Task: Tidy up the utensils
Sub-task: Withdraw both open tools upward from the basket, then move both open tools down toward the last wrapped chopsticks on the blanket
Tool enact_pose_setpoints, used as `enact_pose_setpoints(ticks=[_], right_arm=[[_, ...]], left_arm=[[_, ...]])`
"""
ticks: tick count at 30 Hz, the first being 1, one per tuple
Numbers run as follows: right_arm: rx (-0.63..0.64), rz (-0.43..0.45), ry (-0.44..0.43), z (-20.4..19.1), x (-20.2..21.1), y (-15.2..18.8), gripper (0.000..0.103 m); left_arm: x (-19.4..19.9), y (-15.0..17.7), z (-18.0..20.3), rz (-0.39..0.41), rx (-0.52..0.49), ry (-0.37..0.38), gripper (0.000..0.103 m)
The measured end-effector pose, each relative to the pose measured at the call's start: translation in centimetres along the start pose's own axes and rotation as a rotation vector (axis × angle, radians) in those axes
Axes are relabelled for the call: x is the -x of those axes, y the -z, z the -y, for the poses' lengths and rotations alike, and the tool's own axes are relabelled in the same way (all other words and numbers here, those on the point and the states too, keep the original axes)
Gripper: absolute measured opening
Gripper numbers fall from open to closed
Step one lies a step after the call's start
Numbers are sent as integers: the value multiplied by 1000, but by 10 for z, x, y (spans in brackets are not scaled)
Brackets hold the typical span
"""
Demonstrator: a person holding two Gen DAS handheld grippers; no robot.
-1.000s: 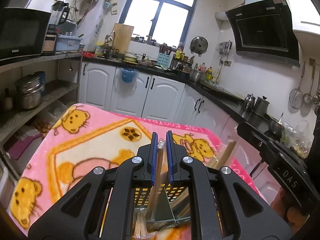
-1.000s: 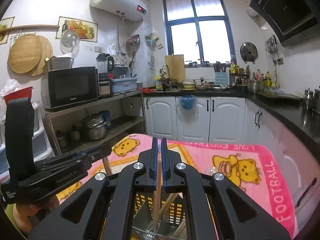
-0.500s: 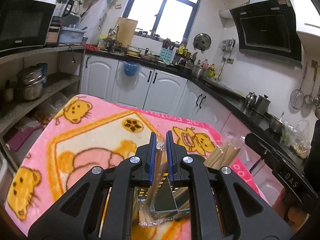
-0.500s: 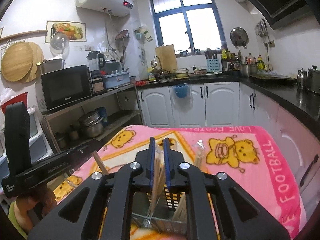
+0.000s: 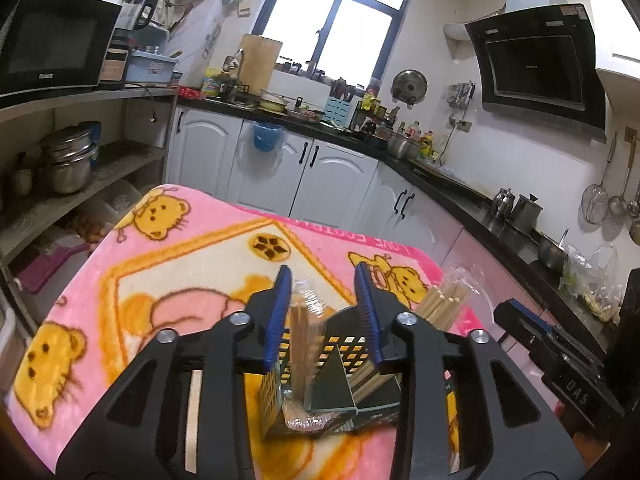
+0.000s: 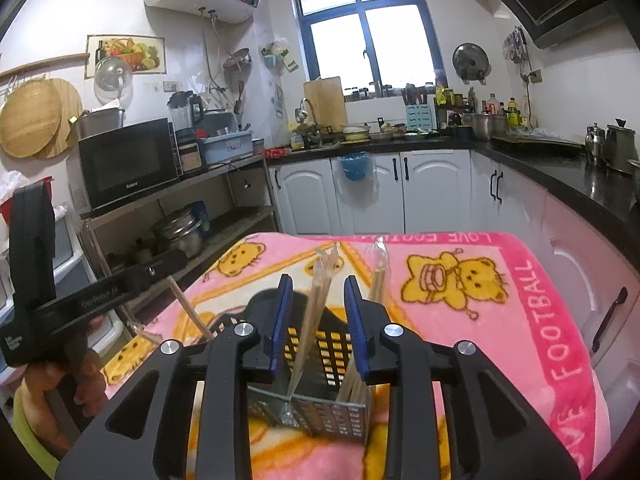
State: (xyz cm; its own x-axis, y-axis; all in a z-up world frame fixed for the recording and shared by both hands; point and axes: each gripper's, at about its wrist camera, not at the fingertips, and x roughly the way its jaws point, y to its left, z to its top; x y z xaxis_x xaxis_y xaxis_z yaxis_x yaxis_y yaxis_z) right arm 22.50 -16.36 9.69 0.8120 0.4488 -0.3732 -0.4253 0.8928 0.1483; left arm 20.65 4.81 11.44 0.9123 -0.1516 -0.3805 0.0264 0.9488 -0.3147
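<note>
My left gripper (image 5: 324, 312) is over a black perforated utensil holder (image 5: 344, 356) on the pink blanket. Its jaws are opening. A plastic-wrapped bundle of wooden chopsticks (image 5: 302, 328) stands in the holder between the blue pads, and neither pad presses on it. A second bundle (image 5: 440, 304) leans out of the holder on the right. My right gripper (image 6: 318, 320) hangs over the same holder (image 6: 328, 344). Its jaws are opening too, with a wrapped chopstick pair (image 6: 316, 304) leaning free between the pads. Another bundle (image 6: 378, 276) stands just right of them.
A pink bear-print blanket (image 5: 180, 264) covers the table, whose far edge faces white cabinets (image 6: 400, 192). Shelves with a microwave (image 6: 128, 160) and steel pots (image 5: 68, 160) stand on the left. A black counter (image 6: 560, 168) runs along the right. A hand (image 6: 60, 380) holds the left gripper's handle.
Both grippers' jaws have spread and let go of their chopstick bundles, which now stand in the holder. The right gripper has sunk closer to the holder.
</note>
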Motion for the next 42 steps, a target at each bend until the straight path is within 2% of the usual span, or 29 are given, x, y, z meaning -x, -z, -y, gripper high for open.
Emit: enact_pose_setpoints(ticks=[5,15,24,37,42], right_arm=[[-7,-16,1,3,5,6,32],[-8,-23,8,7,16,14,37],[-31,-31,23,19,33,26,49],[-66,-43,37,30,55,42,67],[-67,-43,44,34,63,46,68]], left_arm=[[4,1,-1,6,6,-2,39],[21,3,3,32,10,-4,74],[38,7,9,57,20,11,91],[65,23,24,50,-28,38,92],[75,28,31,46,-55,53,92]])
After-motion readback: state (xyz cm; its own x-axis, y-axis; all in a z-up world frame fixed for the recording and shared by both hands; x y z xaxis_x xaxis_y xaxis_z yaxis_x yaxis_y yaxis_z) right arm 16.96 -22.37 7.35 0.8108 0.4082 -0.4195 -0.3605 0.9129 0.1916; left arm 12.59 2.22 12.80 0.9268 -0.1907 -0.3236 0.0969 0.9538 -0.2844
